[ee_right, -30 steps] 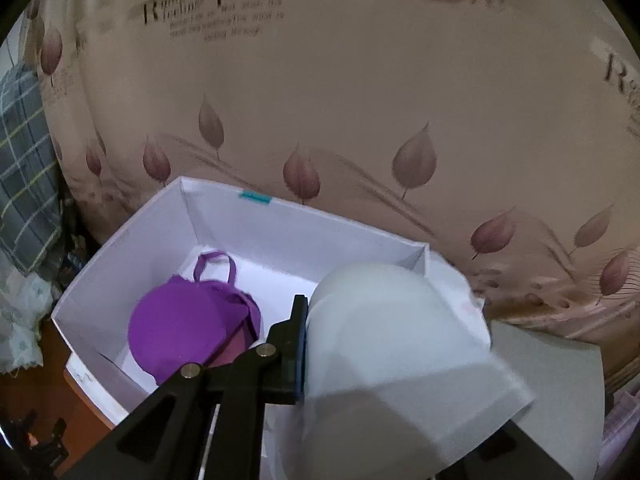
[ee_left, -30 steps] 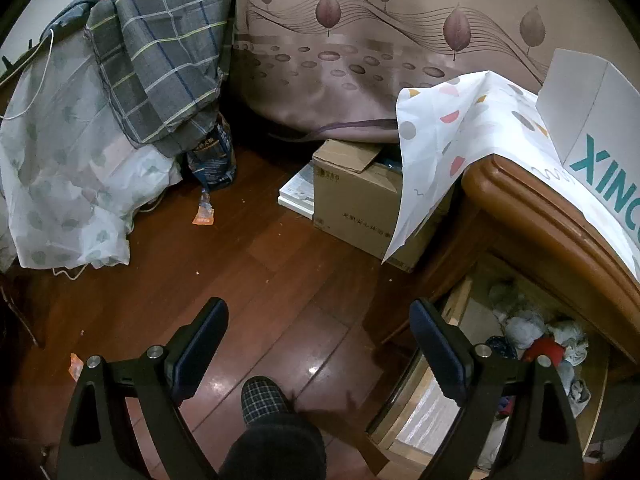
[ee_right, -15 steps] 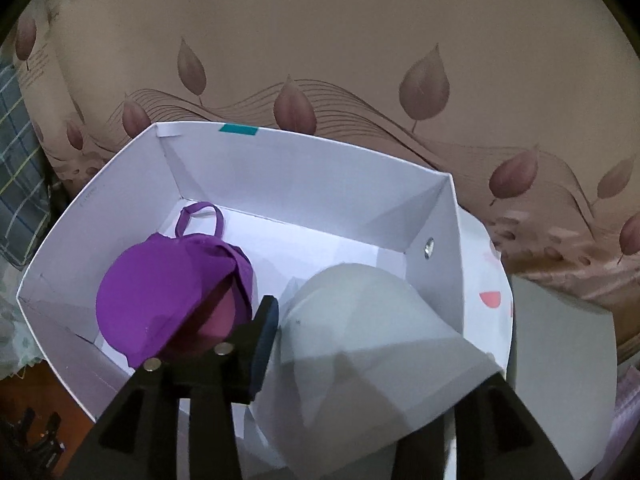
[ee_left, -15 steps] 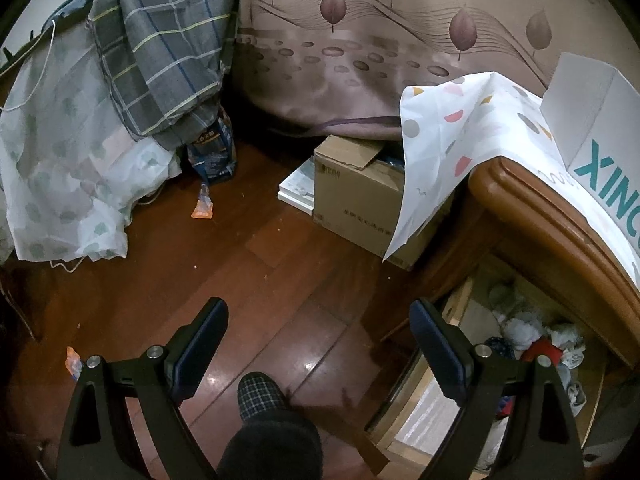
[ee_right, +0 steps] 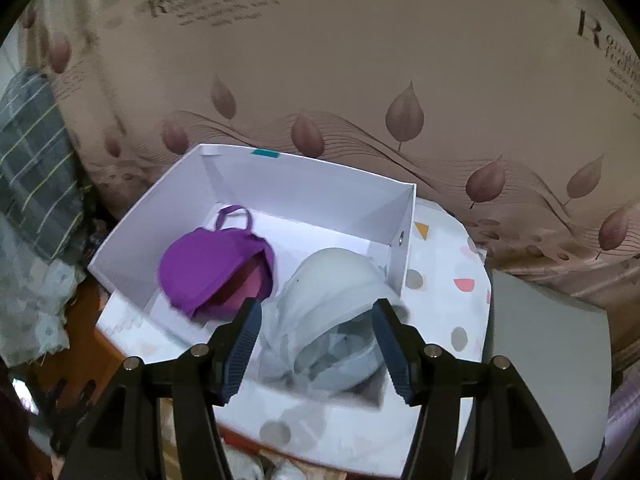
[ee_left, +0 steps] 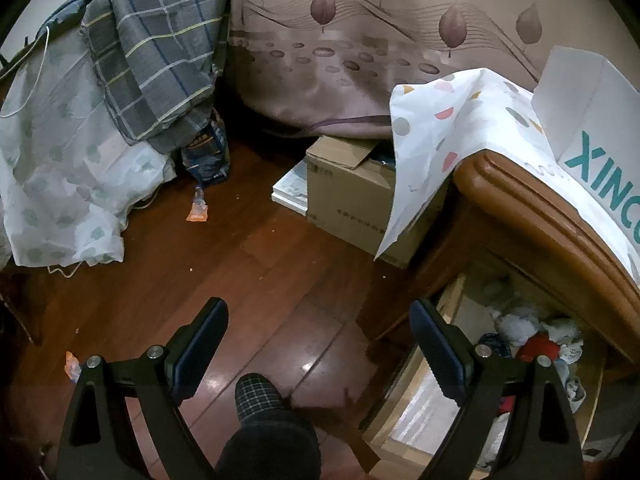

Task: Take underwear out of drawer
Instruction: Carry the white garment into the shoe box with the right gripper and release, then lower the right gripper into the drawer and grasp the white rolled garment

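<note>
In the right wrist view a white box (ee_right: 304, 184) sits on the nightstand top. Inside it lie a purple bra (ee_right: 208, 268) on the left and a pale grey-white bra (ee_right: 336, 304) on the right. My right gripper (ee_right: 316, 344) is open just above and in front of the pale bra, not holding it. In the left wrist view the open wooden drawer (ee_left: 452, 308) at lower right holds several bunched garments (ee_left: 532, 336), white, red and dark. My left gripper (ee_left: 316, 344) is open and empty, above the floor left of the drawer.
A dotted white cloth (ee_left: 452, 128) covers the nightstand (ee_left: 532, 208). A cardboard box (ee_left: 352, 196) stands on the wooden floor beside it. A plaid blanket (ee_left: 160, 40) and a white sheet (ee_left: 60, 168) are heaped at left. A slippered foot (ee_left: 256, 396) is between the left fingers. A curtain (ee_right: 360, 60) hangs behind.
My right gripper opened and let go of the pale bra, which now lies in the white box beside the purple one. The right gripper drew back. The left gripper barely moved.
</note>
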Available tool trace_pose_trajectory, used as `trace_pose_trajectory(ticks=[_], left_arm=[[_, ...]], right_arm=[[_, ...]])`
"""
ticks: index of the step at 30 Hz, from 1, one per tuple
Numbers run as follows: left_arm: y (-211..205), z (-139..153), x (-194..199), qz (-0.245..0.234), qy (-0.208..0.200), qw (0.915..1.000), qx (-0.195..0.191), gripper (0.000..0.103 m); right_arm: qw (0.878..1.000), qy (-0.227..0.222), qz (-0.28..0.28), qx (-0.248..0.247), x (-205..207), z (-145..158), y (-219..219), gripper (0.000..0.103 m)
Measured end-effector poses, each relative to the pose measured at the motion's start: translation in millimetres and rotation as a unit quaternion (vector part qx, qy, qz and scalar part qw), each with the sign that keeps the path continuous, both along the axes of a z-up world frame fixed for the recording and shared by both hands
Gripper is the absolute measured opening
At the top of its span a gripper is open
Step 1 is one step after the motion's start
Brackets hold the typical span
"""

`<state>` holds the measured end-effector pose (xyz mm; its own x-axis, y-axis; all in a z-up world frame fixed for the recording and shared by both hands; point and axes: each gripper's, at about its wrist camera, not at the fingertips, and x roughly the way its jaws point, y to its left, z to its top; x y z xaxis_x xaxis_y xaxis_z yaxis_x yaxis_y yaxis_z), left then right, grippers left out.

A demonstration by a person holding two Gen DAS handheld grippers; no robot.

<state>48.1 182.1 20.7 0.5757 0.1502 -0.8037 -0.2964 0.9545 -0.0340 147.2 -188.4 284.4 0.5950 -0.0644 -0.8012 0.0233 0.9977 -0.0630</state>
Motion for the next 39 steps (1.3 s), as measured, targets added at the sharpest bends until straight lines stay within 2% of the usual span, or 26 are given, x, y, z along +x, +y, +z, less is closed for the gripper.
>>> trace_pose_trajectory(ticks=[3, 7, 11, 15, 18, 22, 28, 34, 36, 39], left_arm=[[-6.1, 1.1, 0.0, -0.01, -0.003, 0.9999, 0.005, 0.09], [-13.8, 2.9, -1.2, -0.027, -0.007, 0.9996, 0.01, 0.09], [-19.9, 4.4, -1.9, -0.046, -0.012, 0.9989, 0.004, 0.09], [-22.8, 3.9, -1.8, -0.059, -0.011, 0.9982, -0.001, 0.09], [-24.2, 3.5, -2.0, -0.064, -0.01, 0.9979, -0.005, 0.09], [-26.2, 2.6, -0.5, -0.069, -0.007, 0.9976, -0.004, 0.09], [-25.7, 2.9, -0.7, -0.071, -0.008, 0.9974, -0.009, 0.09], [-24.9, 2.9, -0.1, -0.073, -0.006, 0.9972, -0.016, 0.09], [-25.1, 2.0, 0.0, -0.074, -0.003, 0.9971, -0.018, 0.09], [-25.3, 1.7, 0.0, -0.073, -0.003, 0.9971, -0.02, 0.09]], right_arm=[[1.0, 0.0, 0.026, 0.002, -28.7, 4.5, 5.9, 0.059], [0.998, 0.026, 0.059, -0.004, -73.4, -12.5, 17.2, 0.059], [0.992, 0.087, 0.094, 0.004, -113.6, -55.8, 26.3, 0.059], [0.982, 0.157, 0.108, -0.006, -138.8, -114.4, 32.1, 0.059], [0.974, 0.215, 0.077, 0.009, -145.2, -162.6, 24.6, 0.059], [0.961, 0.271, 0.023, 0.042, -144.2, -214.3, 13.3, 0.059], [0.943, 0.323, -0.049, 0.064, -144.2, -271.8, 4.9, 0.059], [0.927, 0.339, -0.116, 0.111, -135.9, -303.3, 1.8, 0.059], [0.921, 0.346, -0.121, 0.13, -133.7, -313.0, 3.9, 0.062], [0.916, 0.359, -0.123, 0.133, -129.6, -325.3, 10.3, 0.066]])
